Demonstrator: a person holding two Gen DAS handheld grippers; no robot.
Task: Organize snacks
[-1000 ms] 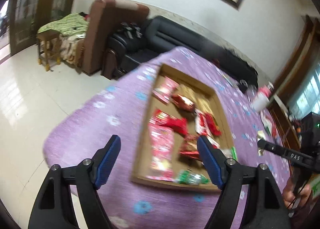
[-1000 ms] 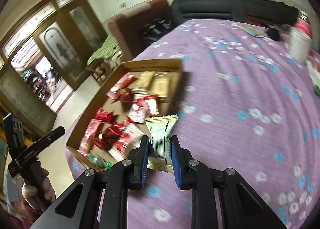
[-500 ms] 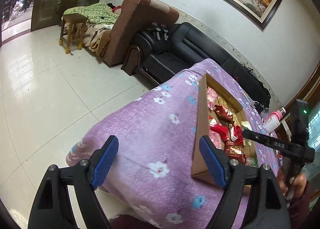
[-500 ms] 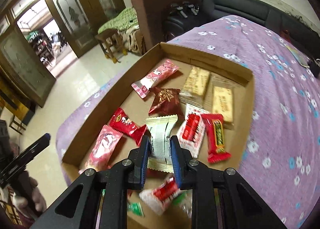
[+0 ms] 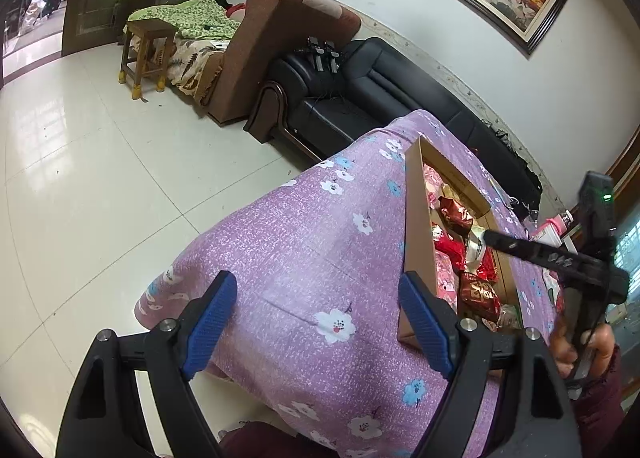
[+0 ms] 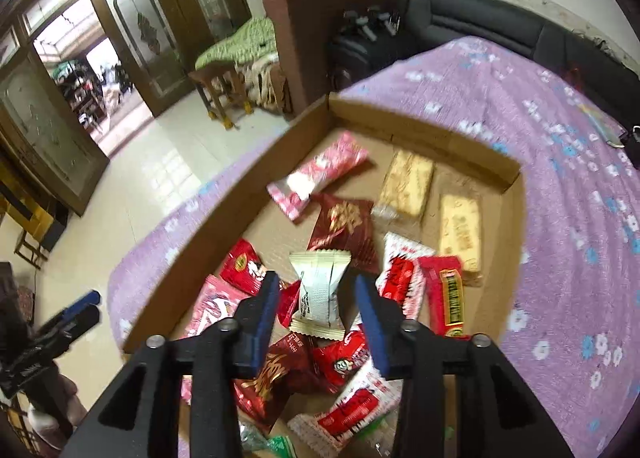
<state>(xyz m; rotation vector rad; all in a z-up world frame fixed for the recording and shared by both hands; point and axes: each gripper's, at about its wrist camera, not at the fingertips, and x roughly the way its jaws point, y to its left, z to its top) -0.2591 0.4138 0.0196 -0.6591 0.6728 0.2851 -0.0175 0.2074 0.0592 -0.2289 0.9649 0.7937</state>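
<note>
Right wrist view: my right gripper [image 6: 316, 302] stands with its ribbed blue pads spread, and the cream foil-wrapped snack [image 6: 319, 294] with crimped ends sits in the gap between them, touching neither that I can see; I cannot tell whether it rests on the packets beneath. Just below and around it lie glossy red wrappers [image 6: 344, 227], and beyond them a pink pillow pack [image 6: 318, 177] and two pale rectangular biscuit bars [image 6: 408, 183], all inside the shallow cardboard tray [image 6: 420, 131]. The tray sits on a purple floral tablecloth [image 6: 560, 197]. In the left wrist view, my left gripper [image 5: 320, 322] is wide open and holds nothing, over that soft cloth, with the tray's brown wall just beside its right pad.
</note>
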